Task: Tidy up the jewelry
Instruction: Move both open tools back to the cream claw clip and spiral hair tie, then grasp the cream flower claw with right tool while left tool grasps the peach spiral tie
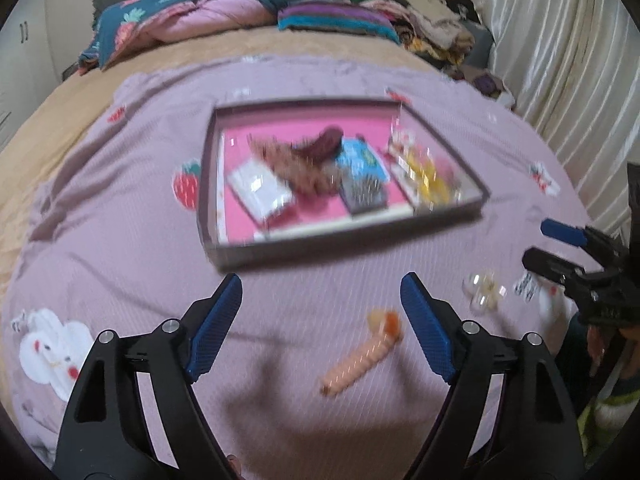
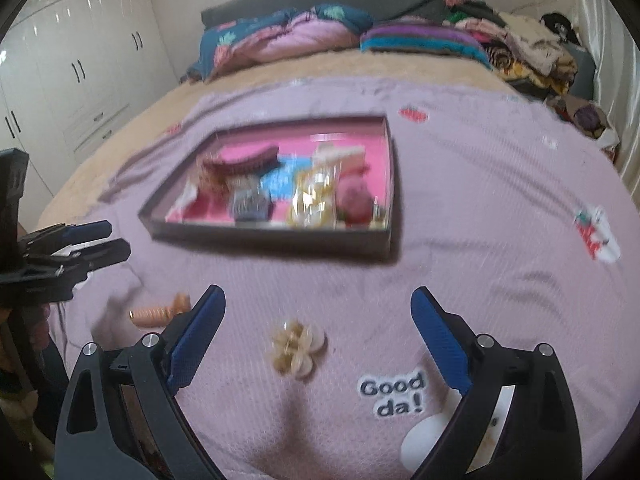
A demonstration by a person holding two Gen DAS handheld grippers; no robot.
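Fingers on both my grippers spread wide, holding nothing.
Left gripper (image 1: 322, 322) hovers beside the peach hair clip (image 1: 359, 354) on the bed; right gripper (image 2: 318, 338) frames the flower clip (image 2: 295, 347). Tray (image 2: 272, 236) of jewelry lies beyond on the lilac blanket (image 2: 480, 200).
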